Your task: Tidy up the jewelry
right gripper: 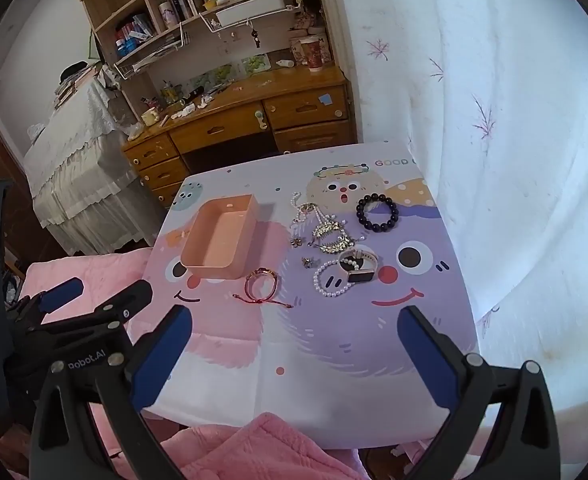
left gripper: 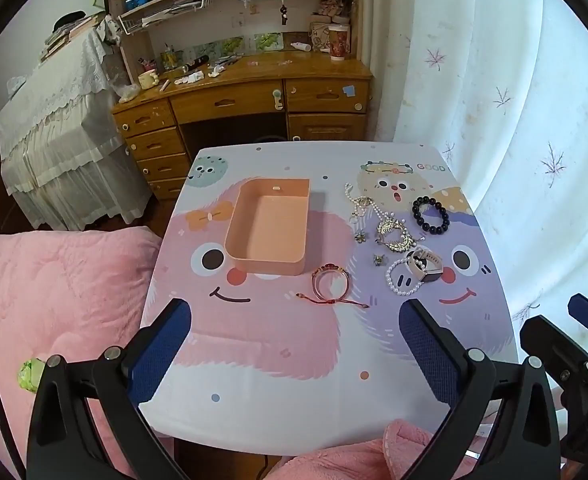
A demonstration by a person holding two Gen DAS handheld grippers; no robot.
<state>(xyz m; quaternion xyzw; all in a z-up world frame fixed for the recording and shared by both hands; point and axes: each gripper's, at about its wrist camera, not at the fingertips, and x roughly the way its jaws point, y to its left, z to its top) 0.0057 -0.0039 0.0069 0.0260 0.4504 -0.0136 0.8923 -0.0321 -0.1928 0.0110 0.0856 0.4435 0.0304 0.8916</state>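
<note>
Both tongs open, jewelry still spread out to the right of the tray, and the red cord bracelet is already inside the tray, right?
Not quite. The red cord bracelet lies on the table just in front of the tray, which holds nothing, as the left wrist view shows. The rest stands: left tongs and right tongs are open.

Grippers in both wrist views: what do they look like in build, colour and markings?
Both are black plastic two-finger tools. The left gripper and right gripper each carry dark blue textured pads on angular black fingers, joined by round silver bolts. In the right wrist view, white lettering reading "Robot.AI" marks the left gripper's body. No cables or sleeves show.
</note>
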